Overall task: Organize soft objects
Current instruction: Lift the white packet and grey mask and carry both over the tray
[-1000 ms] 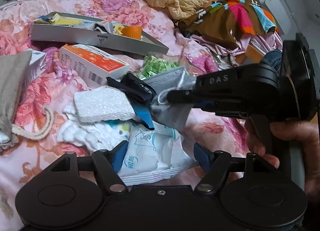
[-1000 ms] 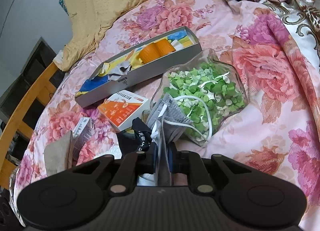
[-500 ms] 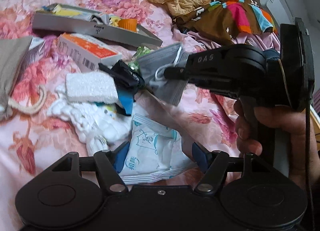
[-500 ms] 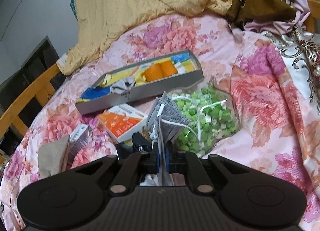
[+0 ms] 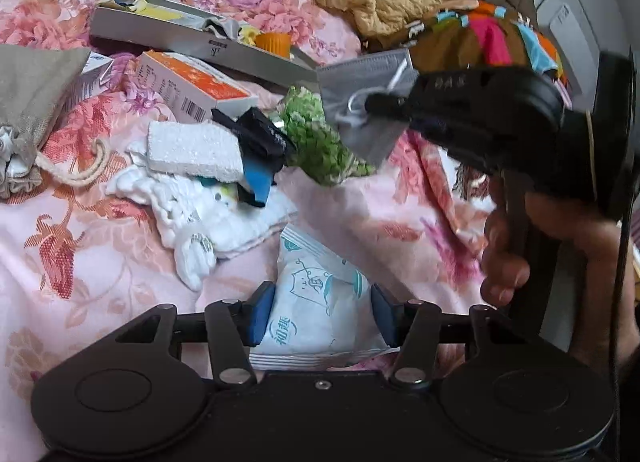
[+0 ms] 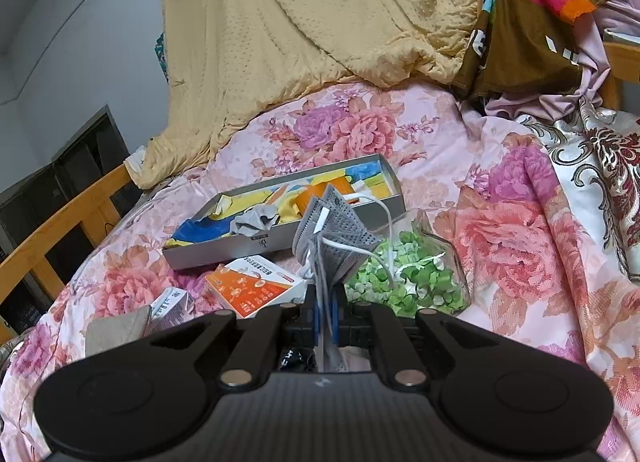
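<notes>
My right gripper (image 6: 325, 318) is shut on a grey face mask (image 6: 334, 234) with white ear loops and holds it in the air above the bed; it also shows in the left wrist view (image 5: 362, 102). My left gripper (image 5: 320, 312) is open, its blue pads on either side of a white and blue sachet (image 5: 316, 302) lying on the bedspread. A long grey box (image 6: 280, 218) with yellow, blue and orange soft items sits beyond the mask. A bag of green bits (image 6: 404, 274) lies under the mask.
On the floral bedspread lie a white sponge (image 5: 192, 150), a white cloth (image 5: 200, 214), a black and blue strap (image 5: 260, 142), an orange and white carton (image 5: 192, 86) and a grey drawstring pouch (image 5: 28, 110). A yellow blanket (image 6: 300, 22) and colourful cloth (image 6: 540, 14) pile at the back.
My right gripper has lifted the grey mask up and away from the pile, uncovering the green bag. My left gripper has stayed open around the sachet.
</notes>
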Action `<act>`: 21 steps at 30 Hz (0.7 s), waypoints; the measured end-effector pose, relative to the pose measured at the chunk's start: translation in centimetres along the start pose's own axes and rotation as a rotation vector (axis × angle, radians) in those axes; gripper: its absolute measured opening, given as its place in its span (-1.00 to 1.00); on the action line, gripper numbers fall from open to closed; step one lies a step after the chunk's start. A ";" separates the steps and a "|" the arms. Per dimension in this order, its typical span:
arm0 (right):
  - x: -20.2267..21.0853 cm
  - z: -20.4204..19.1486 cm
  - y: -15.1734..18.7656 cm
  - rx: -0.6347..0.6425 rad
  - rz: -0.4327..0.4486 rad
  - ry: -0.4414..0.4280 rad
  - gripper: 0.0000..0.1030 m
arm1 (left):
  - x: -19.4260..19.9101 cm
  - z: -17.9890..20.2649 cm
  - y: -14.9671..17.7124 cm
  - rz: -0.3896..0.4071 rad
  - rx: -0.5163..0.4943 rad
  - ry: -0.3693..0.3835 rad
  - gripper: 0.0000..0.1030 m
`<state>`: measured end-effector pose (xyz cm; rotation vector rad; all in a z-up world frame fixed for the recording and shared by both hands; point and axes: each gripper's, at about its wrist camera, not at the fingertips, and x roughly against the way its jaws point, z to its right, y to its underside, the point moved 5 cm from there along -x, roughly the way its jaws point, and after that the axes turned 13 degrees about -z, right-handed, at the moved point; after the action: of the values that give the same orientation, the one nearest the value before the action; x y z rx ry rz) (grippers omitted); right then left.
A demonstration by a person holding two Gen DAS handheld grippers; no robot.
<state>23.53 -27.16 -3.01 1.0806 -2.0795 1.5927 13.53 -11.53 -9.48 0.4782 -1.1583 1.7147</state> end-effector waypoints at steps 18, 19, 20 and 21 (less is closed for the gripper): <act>1.1 0.5 -0.4 -0.018 0.048 -0.018 -0.87 | 4.0 -0.4 -2.1 0.202 0.088 0.050 0.01; 1.1 0.5 -0.4 -0.018 0.050 -0.018 -0.87 | 4.2 -0.6 -2.2 0.212 0.098 0.051 0.01; 1.2 0.5 -0.4 -0.018 0.052 -0.021 -0.87 | 4.4 -0.7 -2.4 0.219 0.104 0.053 0.01; 1.3 0.5 -0.4 -0.019 0.054 -0.023 -0.87 | 4.6 -0.9 -2.5 0.228 0.112 0.053 0.01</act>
<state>23.11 -28.14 -2.06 1.0497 -2.1515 1.5899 13.85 -8.33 -5.30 0.3769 -1.1171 1.9847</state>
